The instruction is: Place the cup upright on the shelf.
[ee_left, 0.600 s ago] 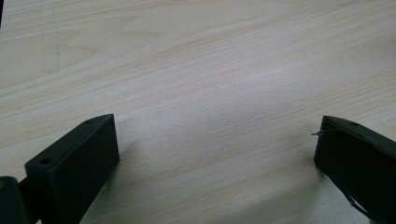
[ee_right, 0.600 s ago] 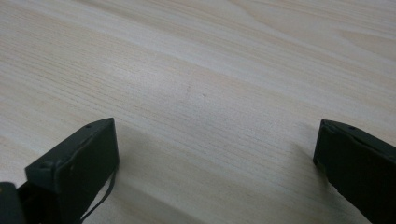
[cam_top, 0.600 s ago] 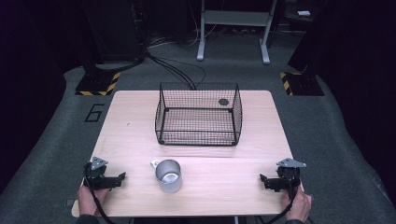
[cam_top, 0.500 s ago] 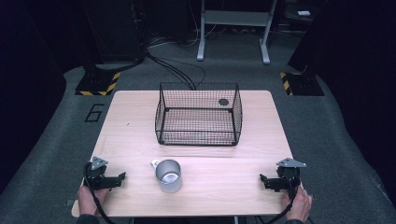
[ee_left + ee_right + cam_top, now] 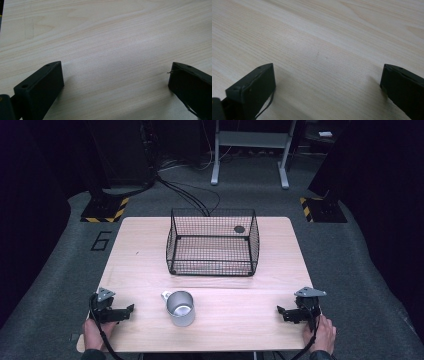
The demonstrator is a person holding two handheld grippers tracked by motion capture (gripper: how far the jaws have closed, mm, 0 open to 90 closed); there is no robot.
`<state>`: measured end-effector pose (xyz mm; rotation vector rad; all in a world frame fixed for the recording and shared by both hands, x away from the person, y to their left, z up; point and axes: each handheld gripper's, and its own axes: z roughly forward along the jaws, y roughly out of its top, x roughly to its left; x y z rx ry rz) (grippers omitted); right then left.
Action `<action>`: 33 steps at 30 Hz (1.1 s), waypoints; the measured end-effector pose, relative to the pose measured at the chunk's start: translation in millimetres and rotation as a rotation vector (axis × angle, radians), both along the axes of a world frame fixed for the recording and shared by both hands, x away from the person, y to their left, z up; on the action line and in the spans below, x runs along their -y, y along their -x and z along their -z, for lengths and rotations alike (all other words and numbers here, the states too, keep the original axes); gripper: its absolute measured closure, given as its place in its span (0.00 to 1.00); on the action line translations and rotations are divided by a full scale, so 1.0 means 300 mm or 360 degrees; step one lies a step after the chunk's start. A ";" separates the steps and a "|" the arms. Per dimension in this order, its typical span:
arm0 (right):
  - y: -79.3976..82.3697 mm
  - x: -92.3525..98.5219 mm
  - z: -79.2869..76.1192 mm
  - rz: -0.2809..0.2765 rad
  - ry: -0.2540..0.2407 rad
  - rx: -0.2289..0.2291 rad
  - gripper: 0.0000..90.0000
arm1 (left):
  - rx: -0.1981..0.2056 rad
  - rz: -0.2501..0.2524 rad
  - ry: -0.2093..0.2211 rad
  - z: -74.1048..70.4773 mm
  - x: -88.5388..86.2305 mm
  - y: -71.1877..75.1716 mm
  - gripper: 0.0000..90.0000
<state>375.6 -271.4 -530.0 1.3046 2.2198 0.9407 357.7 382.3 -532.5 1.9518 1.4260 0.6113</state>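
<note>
From high view: mug (image 5: 180, 307), basket (image 5: 212, 242); gripper views: bare tabletop (image 5: 112, 37).

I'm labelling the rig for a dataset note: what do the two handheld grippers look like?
Both are black. The left gripper and right gripper each carry a grey three-cornered plate on top and trail a black cable back past the hand. Their jaws are flat, black, block-like bars with small holes near the tips; the left gripper view and right gripper view show them up close. No sleeves are visible.
</note>
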 end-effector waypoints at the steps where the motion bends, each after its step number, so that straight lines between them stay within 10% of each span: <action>1: -0.001 0.000 0.000 -0.0006 0.0000 -0.0001 0.00 | 0.0008 -0.0003 0.0005 0.001 0.001 0.000 0.00; 33: -0.004 0.000 0.000 -0.0015 -0.0008 -0.0009 0.00 | 0.0202 0.0155 0.0188 -0.197 0.070 0.105 0.00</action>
